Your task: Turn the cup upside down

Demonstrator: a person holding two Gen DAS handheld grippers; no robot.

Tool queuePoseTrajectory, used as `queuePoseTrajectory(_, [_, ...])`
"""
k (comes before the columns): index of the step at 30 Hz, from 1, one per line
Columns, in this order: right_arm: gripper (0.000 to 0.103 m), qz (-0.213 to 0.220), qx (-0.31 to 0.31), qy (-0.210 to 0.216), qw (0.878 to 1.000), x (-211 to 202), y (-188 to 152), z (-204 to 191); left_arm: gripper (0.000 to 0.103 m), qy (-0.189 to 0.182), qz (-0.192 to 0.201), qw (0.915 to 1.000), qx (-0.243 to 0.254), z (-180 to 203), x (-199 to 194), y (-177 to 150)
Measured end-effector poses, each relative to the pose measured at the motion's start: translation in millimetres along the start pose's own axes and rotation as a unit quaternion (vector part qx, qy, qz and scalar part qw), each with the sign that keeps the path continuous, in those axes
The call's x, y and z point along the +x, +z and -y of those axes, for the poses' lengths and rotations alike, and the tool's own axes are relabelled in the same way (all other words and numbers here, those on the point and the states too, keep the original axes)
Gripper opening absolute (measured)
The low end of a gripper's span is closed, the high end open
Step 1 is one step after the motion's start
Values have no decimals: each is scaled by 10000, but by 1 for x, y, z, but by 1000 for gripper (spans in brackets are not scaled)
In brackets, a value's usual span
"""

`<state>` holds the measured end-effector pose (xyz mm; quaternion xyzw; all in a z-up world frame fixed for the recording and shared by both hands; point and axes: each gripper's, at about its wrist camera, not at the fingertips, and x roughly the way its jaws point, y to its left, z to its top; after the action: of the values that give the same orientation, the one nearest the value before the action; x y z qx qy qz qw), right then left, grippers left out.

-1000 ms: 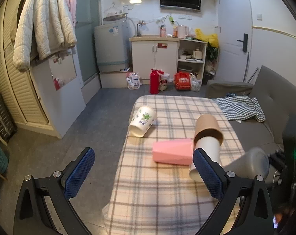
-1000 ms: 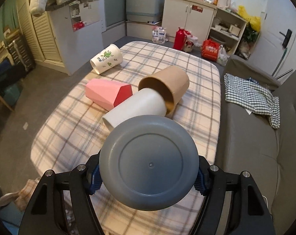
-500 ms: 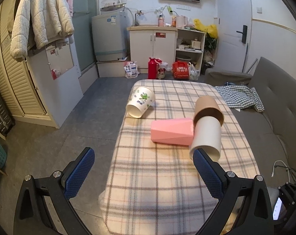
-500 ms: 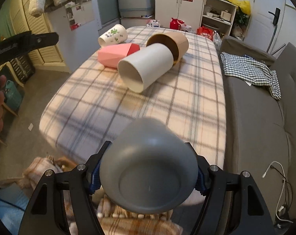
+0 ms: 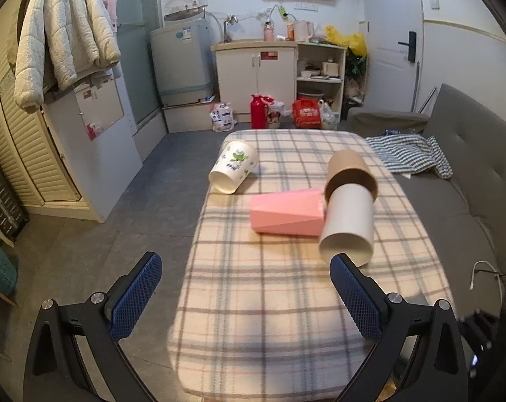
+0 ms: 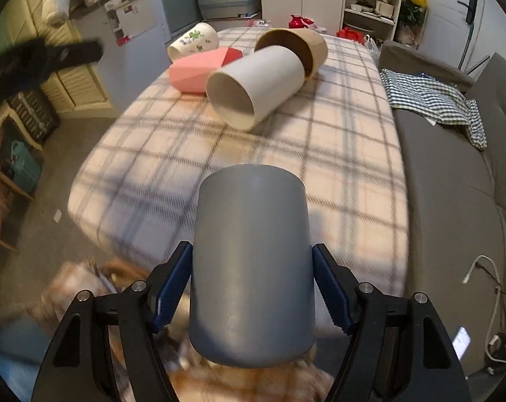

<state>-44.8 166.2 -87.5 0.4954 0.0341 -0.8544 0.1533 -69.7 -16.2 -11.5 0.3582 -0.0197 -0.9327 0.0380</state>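
R gripper (image 6: 253, 288) jaws clamped on smooth grey plastic cup (image 6: 253, 268), held above near edge of plaid-cloth surface (image 6: 319, 154); closed base faces up/away, mouth down, toward the jaws. L gripper (image 5: 246, 298) jaws wide apart, nothing in them, hovering off surface's near-left corner.

Risks: grey cup looks slick, grip is by the sides only, so it could slip if squeezed loosely. Set down too near the edge, it could tip to the floor.

Containers, all on their sides, none with visible contents: white cylindrical cup (image 6: 256, 83), base tucked into brown paper cup (image 6: 296, 47); pink faceted cup (image 6: 202, 70) touching white one; frog-print cup (image 6: 194, 45) further back.
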Motion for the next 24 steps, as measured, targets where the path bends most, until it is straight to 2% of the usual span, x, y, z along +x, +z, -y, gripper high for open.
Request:
queuePoseTrajectory(5, [72, 80, 0, 43, 10000, 15, 25, -12, 103, 162, -146, 9998, -40, -11, 5, -8])
queuePoseTrajectory(10, [72, 180, -48, 40, 9998, 14, 27, -16, 103, 247, -226, 9994, -21, -13, 6, -15])
queuePoseTrajectory(11, [74, 275, -68, -61, 9996, 9, 25, -16, 103, 242, -235, 9994, -20, -12, 6, -15])
queuePoseTrajectory(13, [92, 585, -92, -209, 9980, -7, 23, -14, 103, 225, -250, 9994, -56, -8, 3, -15])
queuePoseTrajectory(15, [92, 825, -52, -166, 9964, -23, 19, -8, 103, 167, -223, 9996, -90, -2, 0, -15])
queuePoseTrajectory(18, [92, 1045, 11, -381, 9938, -42, 13, 5, 103, 69, -264, 9995, -125, 10, -3, -18])
queuePoseTrajectory(24, [92, 1527, 329, -1072, 9819, -74, -10, 43, 103, -459, -501, 9976, -130, 51, -7, -31])
